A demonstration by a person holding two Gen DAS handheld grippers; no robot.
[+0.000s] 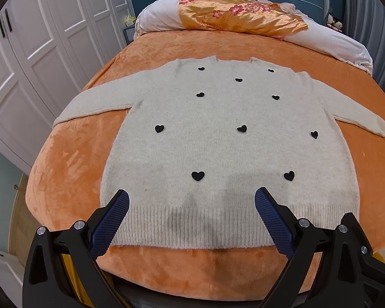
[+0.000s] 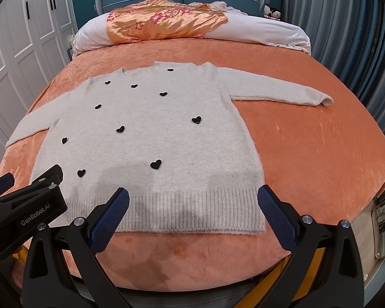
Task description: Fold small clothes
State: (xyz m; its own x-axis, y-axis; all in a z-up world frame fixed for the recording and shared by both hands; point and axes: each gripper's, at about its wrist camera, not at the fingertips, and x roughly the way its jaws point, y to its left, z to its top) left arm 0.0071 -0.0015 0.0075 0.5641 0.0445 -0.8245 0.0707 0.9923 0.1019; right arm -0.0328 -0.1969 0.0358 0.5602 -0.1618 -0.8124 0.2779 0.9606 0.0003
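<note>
A cream knit sweater (image 1: 218,133) with black hearts lies flat, face up, on the orange bed cover (image 1: 71,169), sleeves spread to both sides and hem toward me. It also shows in the right wrist view (image 2: 151,138). My left gripper (image 1: 191,200) is open and empty, hovering above the hem's left half. My right gripper (image 2: 193,197) is open and empty above the hem's right half, its right finger near the hem's right corner. The left gripper's body (image 2: 25,200) shows at the left edge of the right wrist view.
A rolled white duvet (image 1: 333,41) with an orange floral satin cover (image 1: 233,12) lies across the head of the bed. White wardrobe doors (image 1: 38,51) stand on the left. Blue-grey curtains (image 2: 346,38) hang on the right. Orange cover (image 2: 320,154) lies to the sweater's right.
</note>
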